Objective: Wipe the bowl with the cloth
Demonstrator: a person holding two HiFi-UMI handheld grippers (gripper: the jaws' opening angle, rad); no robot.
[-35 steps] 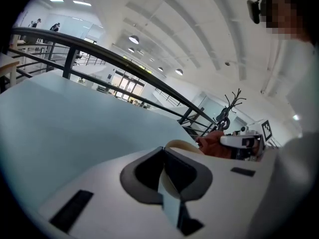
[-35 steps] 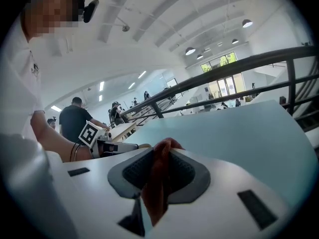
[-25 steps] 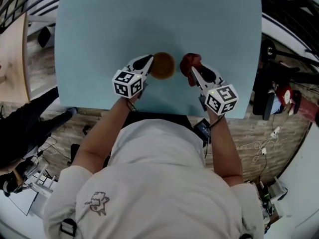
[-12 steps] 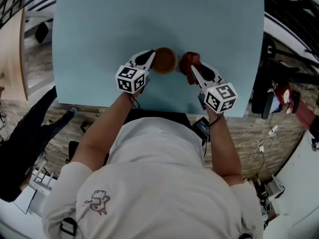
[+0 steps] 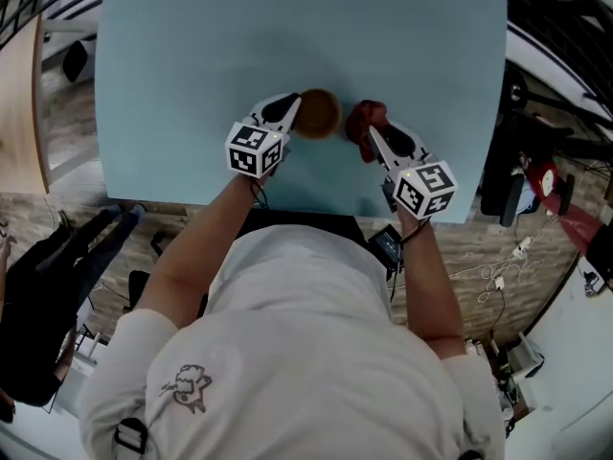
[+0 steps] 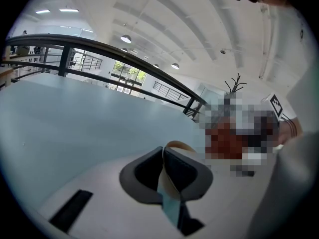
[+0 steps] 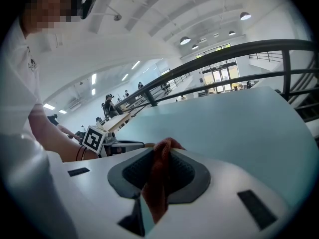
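The small round brown bowl [image 5: 321, 113] is found on the pale blue surface [image 5: 287, 27], toward its near edge and about midway between its left and right edges. The bowl's thin rim, on the left side, is pinched between the closed jaws of the left hand-held gripper [image 5: 288, 113]. Whether the bowl rests fully on the surface or is raised a little cannot be told. The crumpled dark red cloth [image 5: 365, 119] is clamped in the shut jaws of the right hand-held gripper [image 5: 370, 134] and is held just beside the bowl's right side, not yet inside it.

For the wipe to be done well, the bowl should be steadied by the rim grip. The bunched cloth should then be carried over the rim and swept round the inner wall and bottom. Light pressure is advised, lest the thin rim be levered out of the jaws.

Nothing can be made out inside the bowl, and no other container is seen.
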